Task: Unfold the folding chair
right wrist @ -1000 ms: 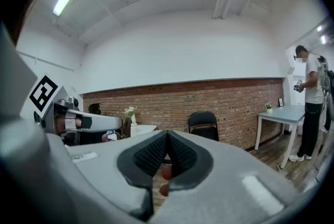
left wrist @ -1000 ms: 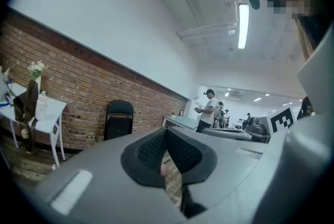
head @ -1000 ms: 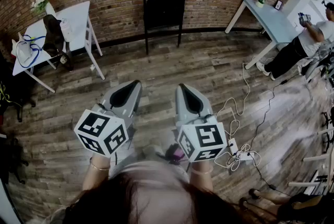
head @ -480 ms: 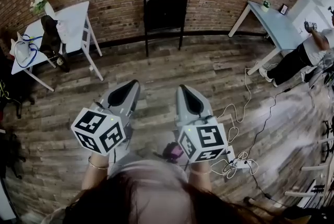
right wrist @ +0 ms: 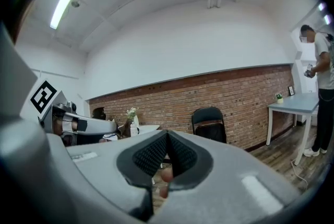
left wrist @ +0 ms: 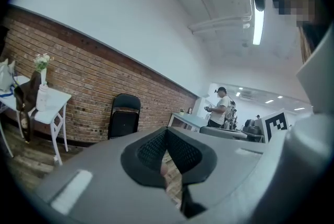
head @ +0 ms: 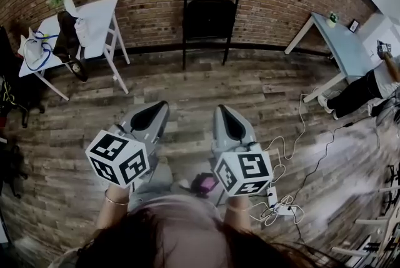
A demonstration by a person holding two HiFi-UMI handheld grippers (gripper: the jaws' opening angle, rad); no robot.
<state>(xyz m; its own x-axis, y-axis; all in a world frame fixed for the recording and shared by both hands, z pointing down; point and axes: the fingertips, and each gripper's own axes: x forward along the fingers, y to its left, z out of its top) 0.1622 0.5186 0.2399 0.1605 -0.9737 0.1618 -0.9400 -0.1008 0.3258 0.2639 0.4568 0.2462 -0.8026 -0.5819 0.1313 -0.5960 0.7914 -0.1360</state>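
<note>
The black folding chair [head: 210, 7] stands folded flat against the brick wall, straight ahead across the wood floor. It also shows in the left gripper view [left wrist: 124, 118] and in the right gripper view [right wrist: 209, 122]. My left gripper [head: 161, 107] and right gripper [head: 220, 110] are held side by side in front of the person, both pointing at the chair and well short of it. Each has its jaws shut with nothing between them, as the meeting pads show for the left gripper [left wrist: 166, 132] and the right gripper [right wrist: 167, 134].
A white table [head: 100, 14] with flowers, a bottle and a bag stands left of the chair. A pale blue table [head: 340, 42] is at the right, with a person [head: 365, 85] beside it. Cables and a power strip [head: 281, 195] lie on the floor at the lower right.
The chair and brick wall look a little nearer and have shifted right in the head view. Both grippers have come forward with the person, still shut and side by side.
</note>
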